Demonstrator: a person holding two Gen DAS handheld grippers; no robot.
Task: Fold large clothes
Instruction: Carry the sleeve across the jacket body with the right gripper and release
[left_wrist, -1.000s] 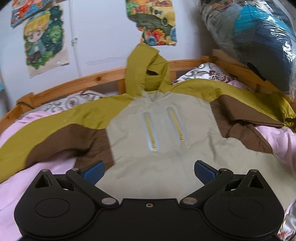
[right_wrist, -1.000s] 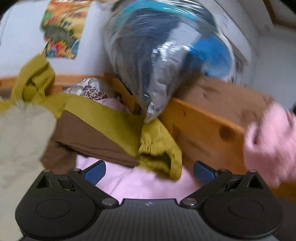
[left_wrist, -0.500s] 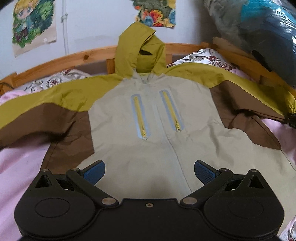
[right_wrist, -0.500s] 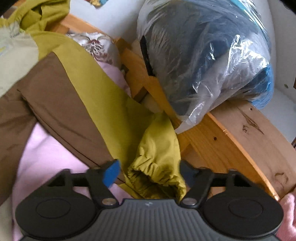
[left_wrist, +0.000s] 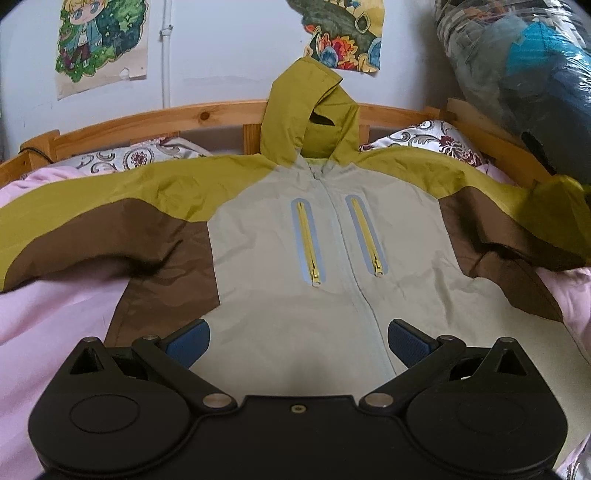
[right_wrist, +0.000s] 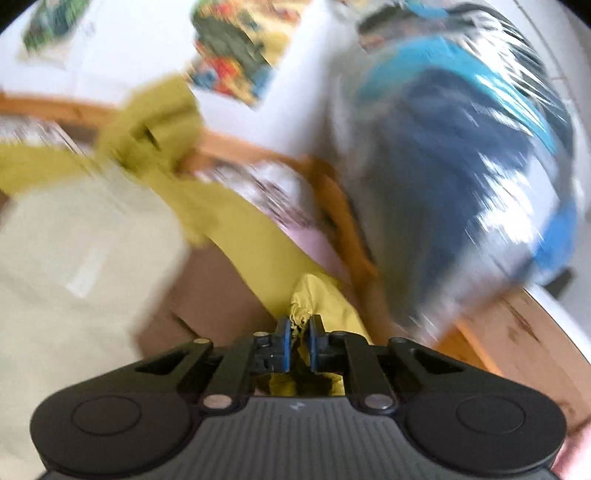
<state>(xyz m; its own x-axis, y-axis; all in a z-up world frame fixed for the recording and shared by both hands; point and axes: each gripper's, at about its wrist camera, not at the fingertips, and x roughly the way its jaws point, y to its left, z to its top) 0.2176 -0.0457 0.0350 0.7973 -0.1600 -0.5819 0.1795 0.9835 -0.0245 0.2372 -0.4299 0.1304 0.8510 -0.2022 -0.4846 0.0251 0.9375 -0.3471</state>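
Far left, a cartoon poster (left_wrist: 101, 44) is seen on the wall, w/ the wooden bed rail (left_wrist: 207, 116) below it. The jacket (left_wrist: 325, 258) is laid face up across the pink blanket (left_wrist: 59, 306), hood (left_wrist: 310, 114) propped vs. the rail at the far side, left sleeve (left_wrist: 74, 221) spread flat to the left. The left gripper (left_wrist: 298, 341) is held over the near hem, jaws released & wide apart, nothing grasped. Further right, the right sleeve's cuff (right_wrist: 317, 299) is pinched by the right gripper (right_wrist: 298, 332), jaws clenched on the gathered olive fabric. Far right, a plastic-wrapped bundle (right_wrist: 461, 147) is stacked on the bed frame; the right view is badly motion-blurred.

Step in hand, judged: right sleeve to be folded in over the chest. It's best done w/ the cuff lifted only slightly, carried left toward the chest zips (left_wrist: 310, 243), & laid straight so no twist is trapped at the shoulder. The body could be steadied near the hem by the left gripper, so the jacket isn't dragged along.
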